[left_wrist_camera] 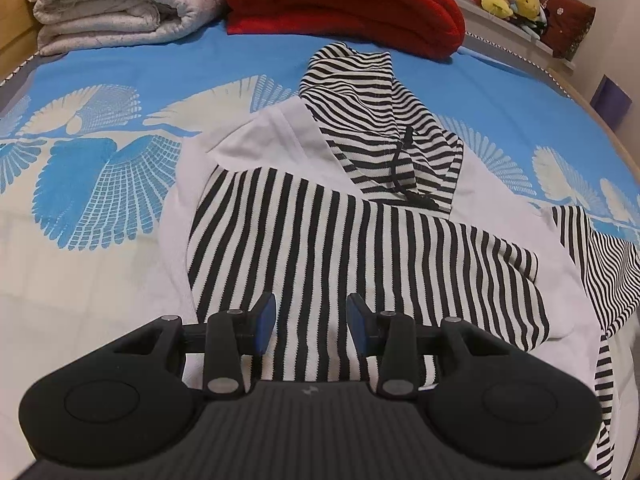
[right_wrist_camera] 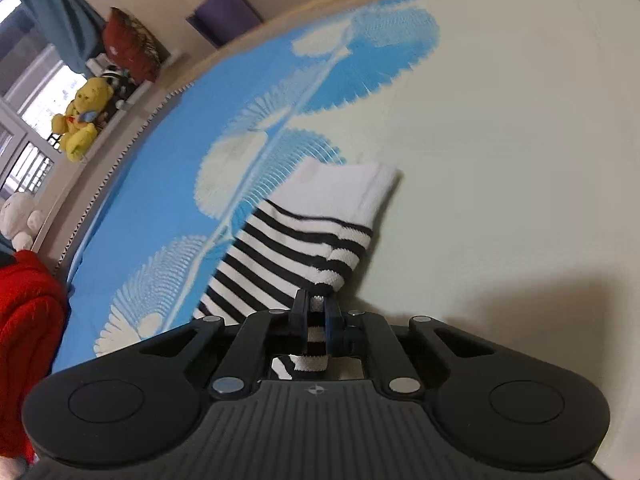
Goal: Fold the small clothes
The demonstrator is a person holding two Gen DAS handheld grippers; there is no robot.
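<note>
On a bed [left_wrist_camera: 120, 280] spread with a blue and cream bedspread [left_wrist_camera: 200, 72], our left tongs [left_wrist_camera: 311, 322] hang released, jaws apart and gripping nothing, low over the striped shirt [left_wrist_camera: 360, 248], a black-and-white top with white panels that lies half gathered across the middle of the bed, its hood or collar end bunched toward the red blanket [left_wrist_camera: 340, 4] and the white quilt [left_wrist_camera: 120, 0] stacked at the far edge; our right tongs [right_wrist_camera: 316, 320] are clenched on a striped sleeve [right_wrist_camera: 296, 252] of the same shirt, its white cuff [right_wrist_camera: 344, 188] trailing over the bedspread, the picture smeared as if the hand were in motion; yellow plush toys [right_wrist_camera: 80, 120] sit on the window ledge beyond. We judge the step in hand to be carrying this sleeve across the body of the shirt, and to do it well we would keep the grip near the cuff seam, travel low so the cloth does not twist, lay it flat along the stripes, and use the free left tongs to pin the body so it does not drag
</note>
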